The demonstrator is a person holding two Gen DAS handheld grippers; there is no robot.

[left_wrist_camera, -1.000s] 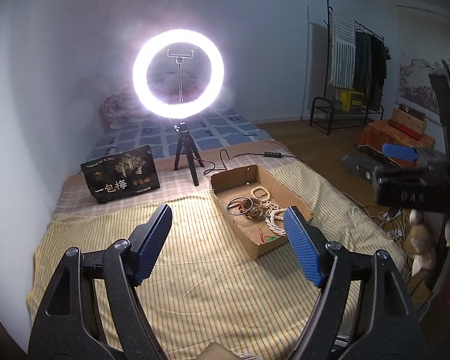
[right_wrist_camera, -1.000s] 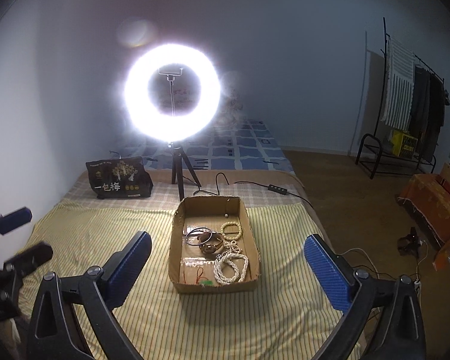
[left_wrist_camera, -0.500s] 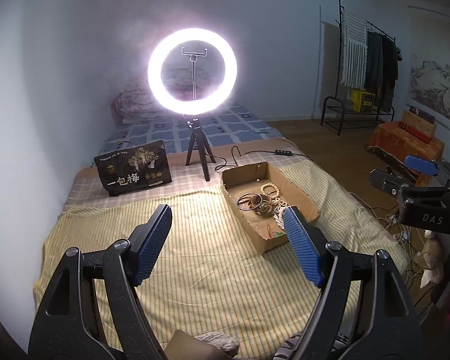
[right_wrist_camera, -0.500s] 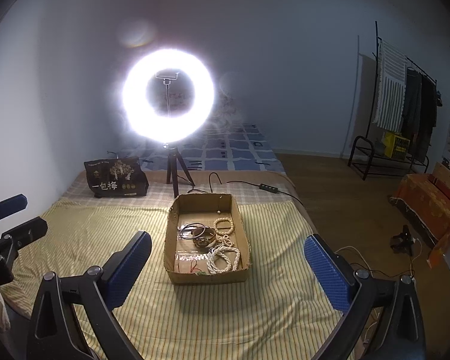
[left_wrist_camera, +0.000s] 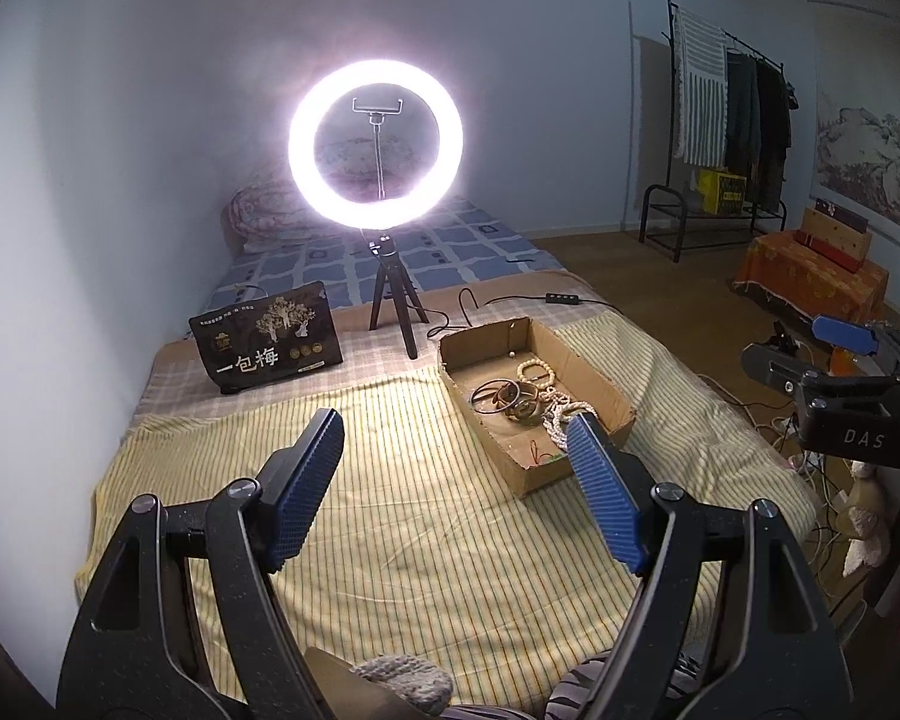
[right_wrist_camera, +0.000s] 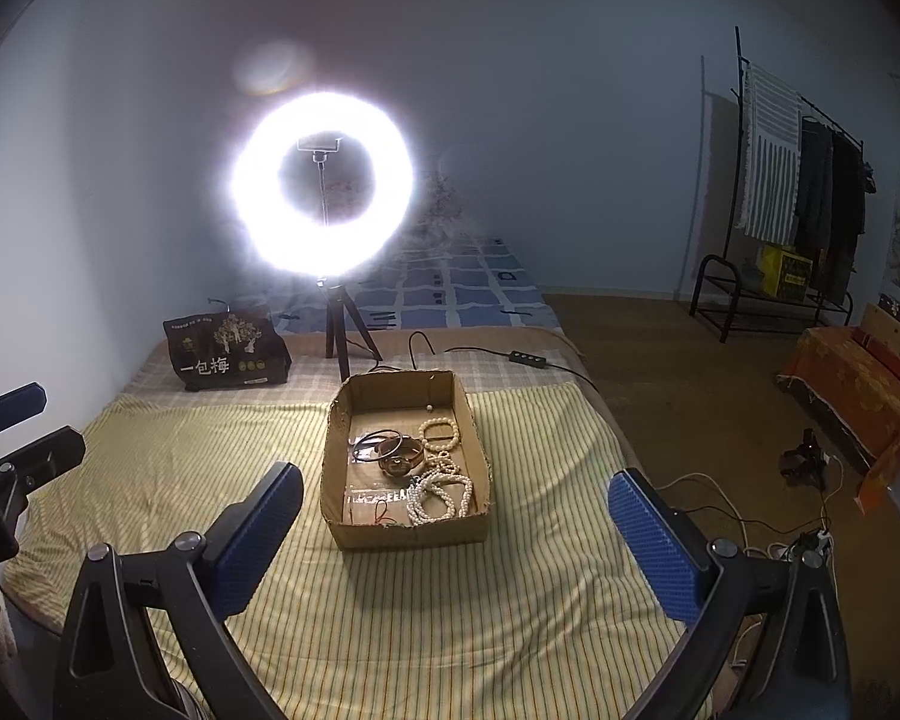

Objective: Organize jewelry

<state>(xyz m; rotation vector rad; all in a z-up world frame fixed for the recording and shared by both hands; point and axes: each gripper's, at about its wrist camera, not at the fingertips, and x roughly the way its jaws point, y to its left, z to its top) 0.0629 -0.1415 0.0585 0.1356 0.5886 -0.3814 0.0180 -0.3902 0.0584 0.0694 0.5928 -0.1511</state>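
Note:
A shallow cardboard box [left_wrist_camera: 597, 375] [right_wrist_camera: 408, 534] lies on the striped yellow cloth. Inside it are dark bangles [left_wrist_camera: 504, 399] [right_wrist_camera: 390, 450], a cream bead bracelet [left_wrist_camera: 534, 369] [right_wrist_camera: 440, 434] and a heap of white bead strands [left_wrist_camera: 555, 414] [right_wrist_camera: 438, 495]. My left gripper [left_wrist_camera: 453, 420] hangs open above the cloth, short of the box and to its left, holding nothing. My right gripper [right_wrist_camera: 455, 473] is open and empty too, facing the box's near end from some distance. Each gripper shows at the other view's edge: the right gripper [left_wrist_camera: 840, 348], the left gripper [right_wrist_camera: 24, 426].
A lit ring light [left_wrist_camera: 375, 144] [right_wrist_camera: 321, 180] on a small tripod stands behind the box, its cable [left_wrist_camera: 561, 299] running right. A black printed bag [left_wrist_camera: 264, 345] leans at the back left. The bed's right edge drops to a floor with wires [right_wrist_camera: 750, 516]. A clothes rack [left_wrist_camera: 732, 120] stands far right.
The right gripper has drifted a little sideways, so the box sits slightly further left and higher in its view. Both grippers' jaws are as wide as before. Nothing was picked up.

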